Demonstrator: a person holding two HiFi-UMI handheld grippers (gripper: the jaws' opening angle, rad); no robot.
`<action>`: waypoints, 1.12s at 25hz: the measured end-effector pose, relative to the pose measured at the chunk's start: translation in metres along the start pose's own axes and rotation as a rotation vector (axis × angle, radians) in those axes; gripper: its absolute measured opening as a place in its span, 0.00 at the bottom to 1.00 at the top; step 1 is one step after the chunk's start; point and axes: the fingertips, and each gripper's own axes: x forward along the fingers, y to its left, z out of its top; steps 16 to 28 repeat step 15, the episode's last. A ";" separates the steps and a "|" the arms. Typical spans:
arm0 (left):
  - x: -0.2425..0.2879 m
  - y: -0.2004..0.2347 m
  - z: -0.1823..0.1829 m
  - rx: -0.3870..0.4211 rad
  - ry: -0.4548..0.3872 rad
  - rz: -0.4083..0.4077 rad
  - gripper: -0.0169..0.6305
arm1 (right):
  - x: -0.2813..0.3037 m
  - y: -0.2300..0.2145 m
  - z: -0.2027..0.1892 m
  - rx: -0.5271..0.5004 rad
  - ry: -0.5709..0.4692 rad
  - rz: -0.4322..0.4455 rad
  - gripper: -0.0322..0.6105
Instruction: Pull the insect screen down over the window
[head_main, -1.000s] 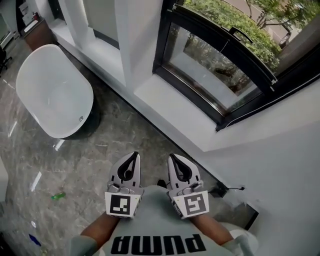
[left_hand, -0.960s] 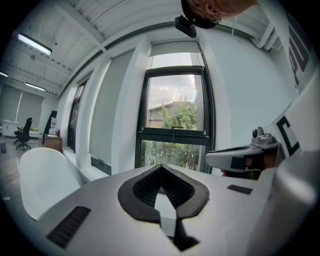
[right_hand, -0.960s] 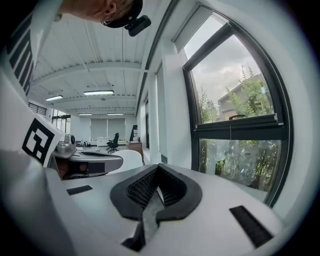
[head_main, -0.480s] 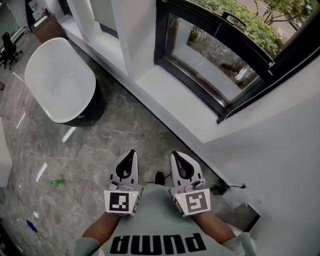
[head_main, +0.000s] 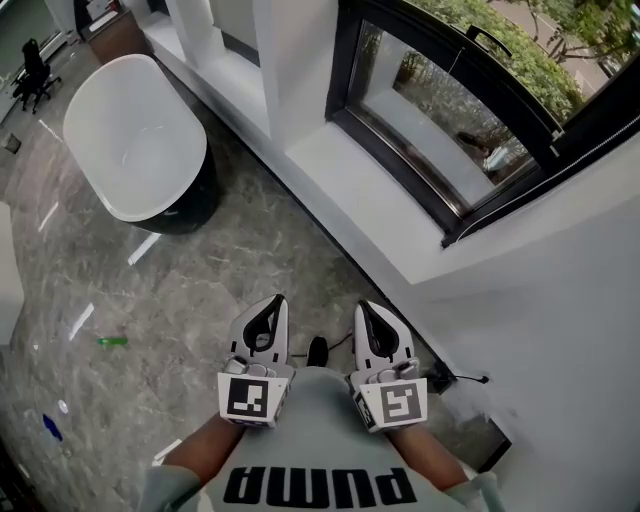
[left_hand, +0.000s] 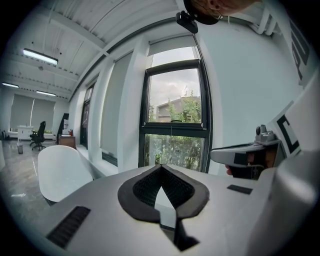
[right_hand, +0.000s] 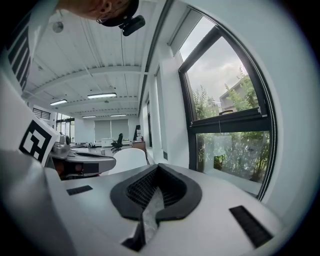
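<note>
Head view, window (head_main: 440, 120): black-framed glass in the top right corner; I cannot make out the insect screen on it.
Head view, room: white sill (head_main: 340, 175) along the frame's lower edge, grey marble floor (head_main: 200, 290), white bathtub (head_main: 135, 140) at upper left.
Head view, grippers: left gripper (head_main: 277, 302) and right gripper (head_main: 366, 306) side by side over the floor, well apart from the window.
Left gripper view: jaws clenched, nothing between; window straight ahead.
Right gripper view: jaws clenched, empty; window at the right.
</note>
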 end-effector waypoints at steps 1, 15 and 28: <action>-0.001 0.000 0.000 -0.008 -0.004 0.006 0.05 | -0.001 0.001 -0.001 0.001 0.001 0.004 0.05; -0.002 0.000 0.003 -0.014 -0.018 0.029 0.05 | -0.001 0.001 0.004 -0.013 -0.014 0.026 0.05; -0.002 0.000 0.003 -0.014 -0.018 0.029 0.05 | -0.001 0.001 0.004 -0.013 -0.014 0.026 0.05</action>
